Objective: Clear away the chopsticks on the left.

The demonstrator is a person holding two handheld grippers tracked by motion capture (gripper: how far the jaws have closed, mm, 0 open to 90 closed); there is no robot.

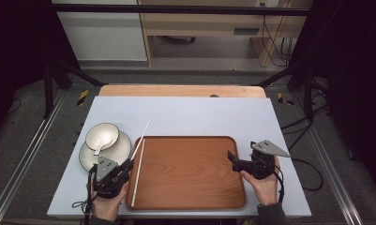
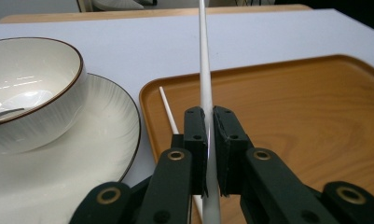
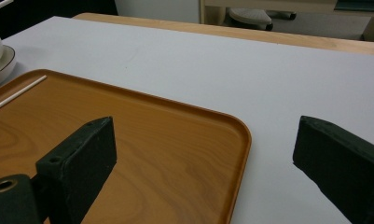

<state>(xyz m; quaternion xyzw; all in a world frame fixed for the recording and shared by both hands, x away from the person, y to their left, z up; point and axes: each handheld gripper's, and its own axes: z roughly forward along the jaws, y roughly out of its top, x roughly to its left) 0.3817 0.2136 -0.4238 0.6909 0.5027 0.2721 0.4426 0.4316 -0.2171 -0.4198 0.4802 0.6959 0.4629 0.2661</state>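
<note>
The left gripper (image 2: pixel 207 140) is clenched on a slim white chopstick (image 2: pixel 204 70), pads pinching it near its lower end so the long tapered shaft runs forward past the jaws. A second white chopstick (image 2: pixel 168 109) lies just left of and below the jaws, along the left inside edge of the brown wooden tray (image 2: pixel 292 116). To finish well, the held stick should probably be lowered level and parallel to its mate before the jaws let go, so it does not roll or bounce off the rim. From the high view it looks tilted upward, though that is hard to judge. Further left of this gripper sit a white bowl (image 2: pixel 31 88) and ribbed white plate (image 2: pixel 96 140). The right gripper (image 3: pixel 203 163) hangs released, its jaws wide apart, over the tray's right edge.
</note>
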